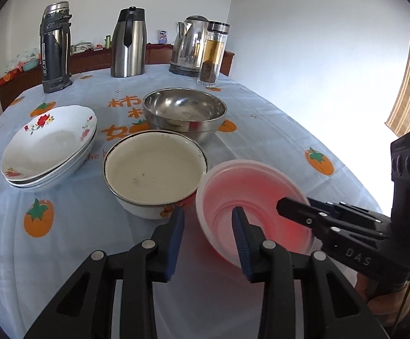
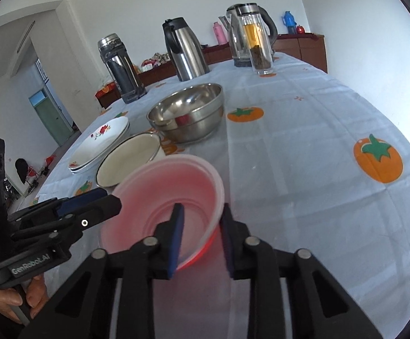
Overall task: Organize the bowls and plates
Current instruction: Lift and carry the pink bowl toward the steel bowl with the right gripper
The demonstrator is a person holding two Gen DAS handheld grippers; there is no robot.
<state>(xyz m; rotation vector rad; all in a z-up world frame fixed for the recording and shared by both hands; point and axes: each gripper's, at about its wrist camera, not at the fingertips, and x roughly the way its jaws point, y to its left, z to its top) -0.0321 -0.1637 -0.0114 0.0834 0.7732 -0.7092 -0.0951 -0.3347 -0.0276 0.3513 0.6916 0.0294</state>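
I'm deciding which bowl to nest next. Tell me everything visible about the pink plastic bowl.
The pink plastic bowl is translucent, thin-walled, with a ringed floor and seemingly empty. It sits tilted at the near edge of the tablecloth, close beside the enamel bowl. The right gripper straddles and pinches its rim; the left gripper straddles the opposite rim.

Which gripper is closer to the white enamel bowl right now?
Left. The left gripper straddles the pink bowl's near rim right beside the white enamel bowl. The right gripper is clamped on the pink bowl's far-side rim, away from it.
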